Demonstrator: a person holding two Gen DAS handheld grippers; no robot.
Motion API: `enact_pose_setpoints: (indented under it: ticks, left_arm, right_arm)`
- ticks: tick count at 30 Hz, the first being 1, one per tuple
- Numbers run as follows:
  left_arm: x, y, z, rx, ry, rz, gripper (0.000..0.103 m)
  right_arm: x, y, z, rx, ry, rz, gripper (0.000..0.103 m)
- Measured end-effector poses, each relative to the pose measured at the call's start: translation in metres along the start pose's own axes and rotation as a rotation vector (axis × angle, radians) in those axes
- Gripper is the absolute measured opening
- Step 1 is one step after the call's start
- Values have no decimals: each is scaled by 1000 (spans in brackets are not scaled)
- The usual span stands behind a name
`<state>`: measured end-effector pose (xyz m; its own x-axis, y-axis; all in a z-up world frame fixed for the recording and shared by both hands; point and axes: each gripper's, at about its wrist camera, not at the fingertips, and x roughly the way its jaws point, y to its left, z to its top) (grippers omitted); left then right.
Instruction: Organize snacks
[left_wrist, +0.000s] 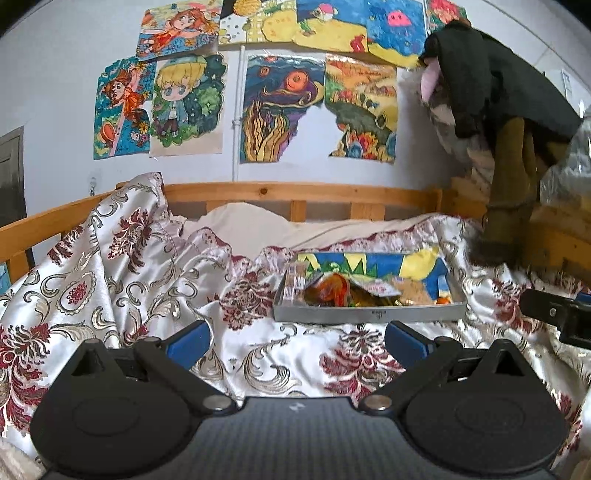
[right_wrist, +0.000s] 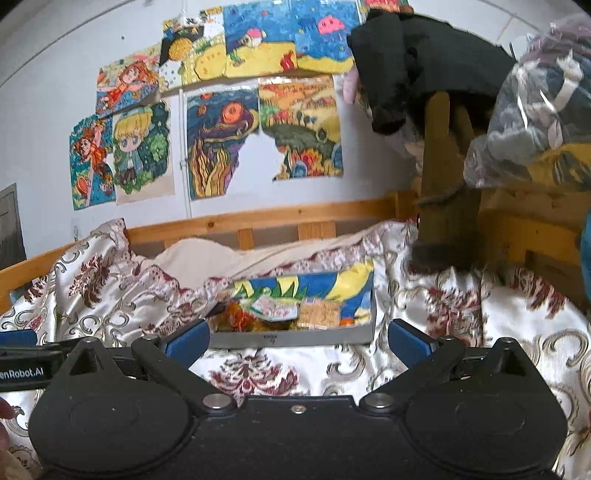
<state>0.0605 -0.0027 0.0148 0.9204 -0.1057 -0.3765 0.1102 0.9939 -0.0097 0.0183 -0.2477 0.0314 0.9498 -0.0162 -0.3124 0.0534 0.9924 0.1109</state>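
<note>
Reaching for the shallow grey cardboard tray (left_wrist: 369, 314) of crinkly snack packets (left_wrist: 332, 291) suits both tools; left tool (left_wrist: 295, 341) and right tool (right_wrist: 297, 341) gape wide, empty; descend squarely onto one packet.

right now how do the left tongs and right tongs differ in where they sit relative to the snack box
The left tongs sit left of the snack box; the box lies ahead and right of their gap. The right tongs face the box nearly head-on, its front wall showing between their fingers. In their own views, the right tongs look nearer the box. Both are open and empty, over the floral bedspread.
</note>
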Motion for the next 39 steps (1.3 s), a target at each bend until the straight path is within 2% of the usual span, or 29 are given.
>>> enact_pose_setpoints:
  ticks: [5,11,23,39]
  left_arm:
    - [4,1,-5,-25,42,9,103]
    - [9,5,-9,-54,84,15,103]
    - [14,6,-11,-62,105,45,103]
    - [15,6,-12,-56,107,59,103]
  right_arm:
    - [7,-1,-6,17,52,-19,102]
    - [11,4,-9,-12,72,-24,102]
    - [20,3,-13,-11,117,-50,102]
    - [20,4,-13,-22,122,-47,102]
